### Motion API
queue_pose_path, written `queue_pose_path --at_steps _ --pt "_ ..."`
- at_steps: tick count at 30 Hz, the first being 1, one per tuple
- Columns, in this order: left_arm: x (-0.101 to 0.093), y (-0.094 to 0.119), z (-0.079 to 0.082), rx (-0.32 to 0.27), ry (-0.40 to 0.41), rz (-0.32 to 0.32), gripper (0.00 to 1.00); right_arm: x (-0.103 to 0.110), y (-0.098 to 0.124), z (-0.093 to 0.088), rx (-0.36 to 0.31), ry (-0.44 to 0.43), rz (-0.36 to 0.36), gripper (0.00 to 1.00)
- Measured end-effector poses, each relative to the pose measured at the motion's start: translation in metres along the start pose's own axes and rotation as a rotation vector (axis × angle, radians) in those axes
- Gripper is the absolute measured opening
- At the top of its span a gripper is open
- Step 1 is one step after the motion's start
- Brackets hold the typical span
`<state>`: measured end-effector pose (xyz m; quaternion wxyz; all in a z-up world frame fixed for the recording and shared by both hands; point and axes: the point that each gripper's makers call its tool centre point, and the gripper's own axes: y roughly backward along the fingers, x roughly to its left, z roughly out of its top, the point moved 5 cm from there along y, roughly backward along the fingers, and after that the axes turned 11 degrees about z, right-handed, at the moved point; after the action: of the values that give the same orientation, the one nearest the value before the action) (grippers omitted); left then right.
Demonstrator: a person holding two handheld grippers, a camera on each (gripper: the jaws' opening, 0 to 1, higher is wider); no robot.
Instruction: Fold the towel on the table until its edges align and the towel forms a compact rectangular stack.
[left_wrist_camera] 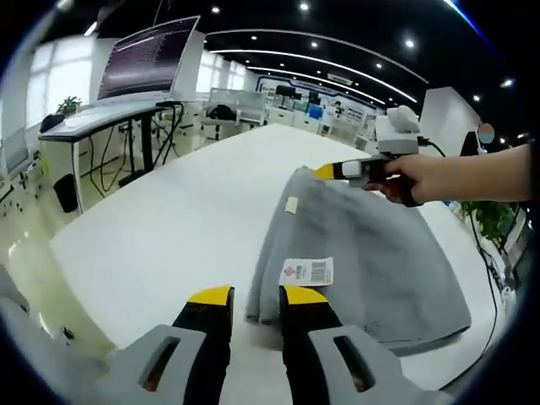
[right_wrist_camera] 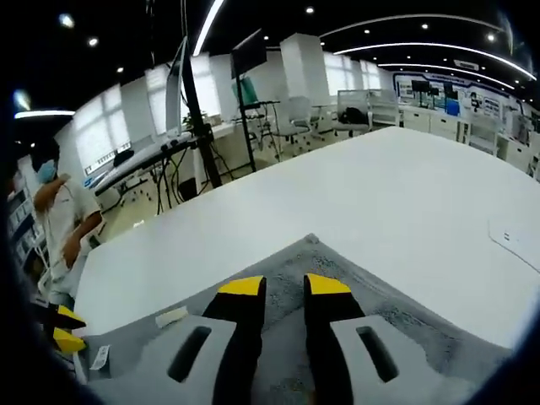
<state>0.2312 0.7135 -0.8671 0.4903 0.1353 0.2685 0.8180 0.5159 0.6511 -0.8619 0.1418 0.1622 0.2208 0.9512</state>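
Grey rectangular cloth towel (left_wrist_camera: 363,261): on white table (left_wrist_camera: 169,228), long axis running ahead of the left gripper (left_wrist_camera: 256,295).
Left jaws: slightly parted, near corner just ahead.
Right gripper (right_wrist_camera: 283,287): jaws parted over the far corner, possibly touching.

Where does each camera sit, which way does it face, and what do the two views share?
Left gripper view: rides the left gripper, facing along the grey towel; the person's hand holds the right gripper at the far corner.
Right gripper view: rides the right gripper, above a towel corner, facing the white table.
Shared: towel, table.
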Motion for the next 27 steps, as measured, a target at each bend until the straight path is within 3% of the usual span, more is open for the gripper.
queue_pose_path --at_steps 3,5,9,15,20,27 --pt "-0.002 -0.002 0.000 0.003 -0.018 -0.017 0.23 -0.006 0.011 -0.001 0.015 0.003 -0.006 0.22" --pt "-0.011 -0.003 0.002 0.000 0.009 -0.069 0.23 -0.009 0.017 -0.003 0.025 -0.001 -0.009 0.29" --pt "-0.014 -0.006 0.002 0.012 -0.053 -0.079 0.29 -0.018 0.027 -0.005 0.041 0.005 -0.017 0.42" --pt "-0.012 -0.006 0.007 0.004 -0.106 -0.082 0.39 -0.028 0.044 -0.007 0.074 0.018 -0.038 0.53" --pt "-0.007 -0.009 0.006 0.025 -0.134 -0.096 0.47 -0.045 0.066 -0.010 0.079 -0.003 -0.068 0.55" --pt "-0.001 -0.013 0.008 0.030 -0.177 -0.096 0.47 -0.070 0.091 -0.013 0.087 -0.015 -0.110 0.56"
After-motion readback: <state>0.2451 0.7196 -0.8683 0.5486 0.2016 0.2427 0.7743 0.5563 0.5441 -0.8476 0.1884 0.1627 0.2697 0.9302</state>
